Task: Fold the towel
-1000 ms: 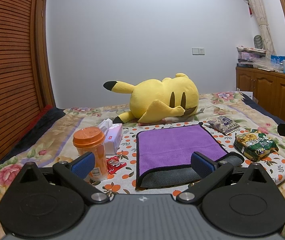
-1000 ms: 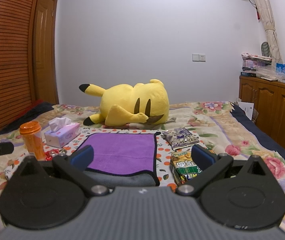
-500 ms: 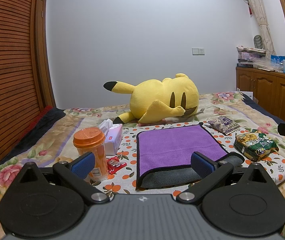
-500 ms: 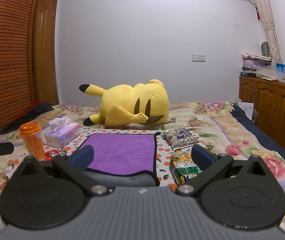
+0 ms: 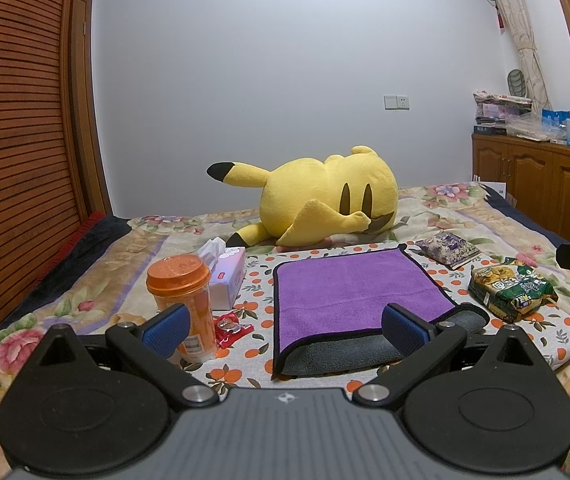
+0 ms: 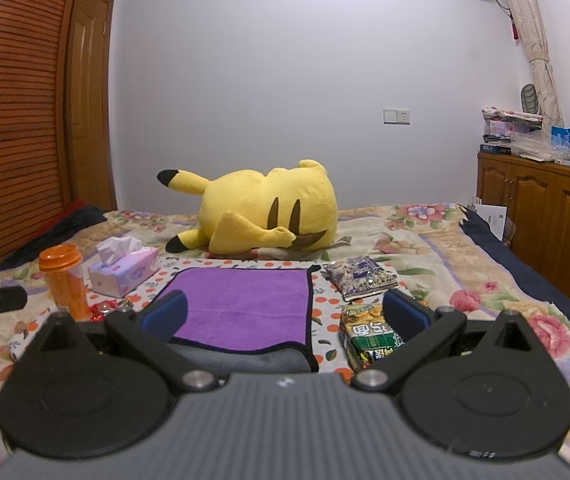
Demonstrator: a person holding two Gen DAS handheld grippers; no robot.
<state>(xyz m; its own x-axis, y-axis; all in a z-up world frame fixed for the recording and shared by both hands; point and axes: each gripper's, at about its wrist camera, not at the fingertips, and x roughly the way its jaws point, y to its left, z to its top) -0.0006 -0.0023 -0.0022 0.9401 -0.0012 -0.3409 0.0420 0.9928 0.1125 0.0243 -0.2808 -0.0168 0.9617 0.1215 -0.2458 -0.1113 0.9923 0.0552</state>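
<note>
Purple towel (image 5: 351, 286) lies flat on an orange-dotted cloth (image 5: 541, 330) spread over the floral bedspread (image 5: 85, 284). Its near strip shows the grey underside (image 5: 333, 354), purple layer lying on top; black edging all round. No tong touches it.

Left gripper (image 5: 285, 326): jaws wide apart, holding nothing. It hangs above the near edge of the cloth. Through the gap, the towel's near left corner and grey strip sit ahead and lower. Its right blue pad (image 5: 401, 326) overlaps the towel's near right part in view; contact cannot be confirmed, looks raised. Its left pad sits in front of the orange cup.

Right gripper (image 6: 285, 316): jaws wide apart, also holding nothing. Towel (image 6: 245, 306) fills the left half of its gap, the near right corner roughly in the middle. Its left pad (image 6: 165, 314) overlaps the towel's near left part; its right pad sits over the green packet.

Around the towel:
- Orange cup (image 5: 181, 300), upright, near the cloth's left edge.
- Red wrapper (image 5: 229, 326) just beside the cup.
- Tissue box (image 5: 227, 276) behind the cup.
- Green snack packet (image 5: 511, 294) near the cloth's right edge, apart from the towel.
- Purple-patterned packet (image 5: 447, 248) at the far right corner.
- Yellow plush (image 5: 325, 198) on its side past the cloth's far edge.
</note>
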